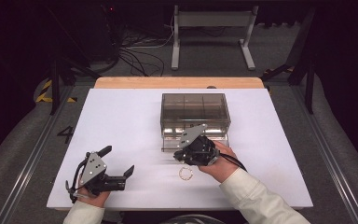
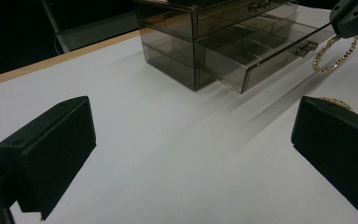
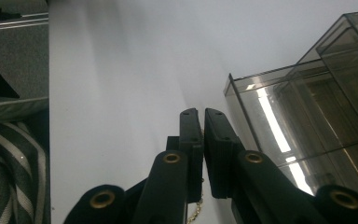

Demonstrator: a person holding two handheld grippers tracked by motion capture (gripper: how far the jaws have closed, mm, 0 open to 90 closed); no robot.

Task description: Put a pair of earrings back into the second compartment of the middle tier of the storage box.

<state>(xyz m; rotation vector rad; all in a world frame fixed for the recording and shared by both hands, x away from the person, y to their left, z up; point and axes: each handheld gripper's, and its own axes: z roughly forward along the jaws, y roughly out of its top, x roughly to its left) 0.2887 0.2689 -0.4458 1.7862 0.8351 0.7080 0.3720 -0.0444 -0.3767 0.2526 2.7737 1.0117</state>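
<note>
The white table (image 1: pixel 121 121) takes up most of the high view, with a strip of bare wood along its far edge and grey floor and loose cables beyond. Toward the far middle of the table stands a smoky transparent drawer box (image 1: pixel 194 109), divided into compartments; its lowest drawer (image 2: pixel 261 56) is pulled out toward the person and has a small handle on its front.

The right claw (image 1: pixel 179 156) is just in front of that open drawer, near its front left corner, held by a hand in a pale sleeve. Its jaws are pressed together on a thin gold chain bracelet (image 2: pixel 334 55), which hangs from them as a loop clear of the table in the left gripper view; a bit of the same chain shows below the closed jaws in the right gripper view. The drawer front stands right beside this claw.

The left claw (image 1: pixel 120 163) sits near the front left part of the table, well apart from the box, with its jaws spread wide and nothing between them.

A second gold bracelet (image 1: pixel 185 173) lies flat on the table just in front of the right claw, between the two hands and closer to the right one.
</note>
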